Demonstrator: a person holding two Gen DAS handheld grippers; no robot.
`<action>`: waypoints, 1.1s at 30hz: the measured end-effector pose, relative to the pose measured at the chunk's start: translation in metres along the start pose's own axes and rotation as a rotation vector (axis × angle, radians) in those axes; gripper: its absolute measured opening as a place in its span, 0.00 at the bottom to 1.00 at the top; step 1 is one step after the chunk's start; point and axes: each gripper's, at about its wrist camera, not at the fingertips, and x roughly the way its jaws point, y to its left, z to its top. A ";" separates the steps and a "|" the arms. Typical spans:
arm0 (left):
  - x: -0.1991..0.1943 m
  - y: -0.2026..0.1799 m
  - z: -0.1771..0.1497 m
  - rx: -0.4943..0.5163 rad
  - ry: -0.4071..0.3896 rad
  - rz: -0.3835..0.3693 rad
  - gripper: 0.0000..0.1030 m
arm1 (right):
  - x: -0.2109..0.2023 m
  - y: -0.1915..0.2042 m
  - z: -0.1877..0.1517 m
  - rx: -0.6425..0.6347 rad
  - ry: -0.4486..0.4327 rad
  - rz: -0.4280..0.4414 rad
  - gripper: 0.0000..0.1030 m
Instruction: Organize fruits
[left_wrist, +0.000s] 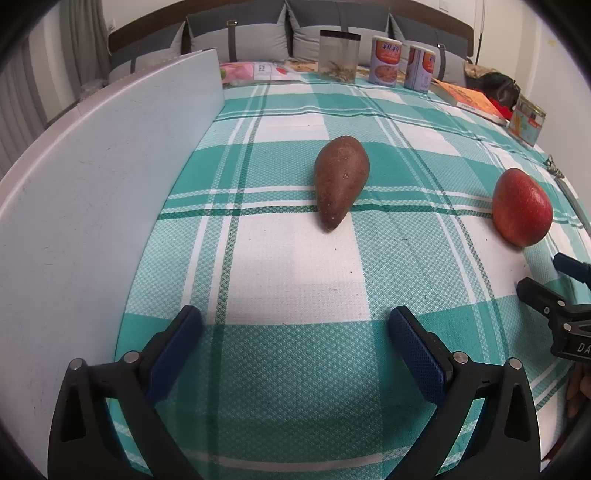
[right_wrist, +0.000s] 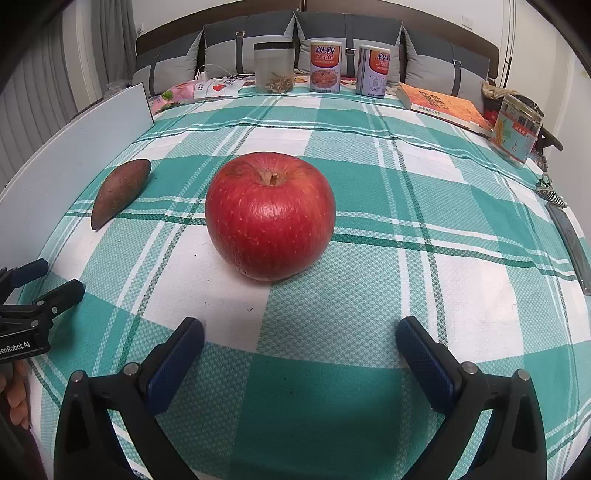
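Note:
A brown sweet potato (left_wrist: 341, 181) lies on the teal checked cloth (left_wrist: 295, 266), pointed end toward me, a short way beyond my left gripper (left_wrist: 295, 325), which stands open and empty. A red apple (right_wrist: 270, 216) sits stem up just ahead of my right gripper (right_wrist: 300, 336), also open with nothing between its fingers. The same apple (left_wrist: 521, 206) shows at the right of the left wrist view, and the sweet potato (right_wrist: 120, 192) at the left of the right wrist view. Each gripper's fingers also appear at the edge of the other view, the right (left_wrist: 550, 284), the left (right_wrist: 40, 284).
A white board (left_wrist: 96, 206) lies flat along the left side. At the far edge stand a clear jar (right_wrist: 274, 66), two tins (right_wrist: 325, 66), an orange book (right_wrist: 447, 107) and a glass jar (right_wrist: 517, 129). A dark flat strip (right_wrist: 570, 243) lies at the right edge. Grey cushions are behind.

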 end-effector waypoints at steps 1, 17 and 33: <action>0.000 0.000 0.000 0.000 0.000 0.000 0.99 | 0.000 0.000 0.000 0.000 0.000 0.000 1.00; 0.000 0.000 0.000 0.000 -0.001 0.000 0.99 | 0.002 0.001 0.001 -0.003 0.005 0.002 1.00; 0.035 -0.001 0.129 0.007 0.403 -0.219 0.97 | 0.007 -0.042 0.115 0.168 0.414 0.271 0.98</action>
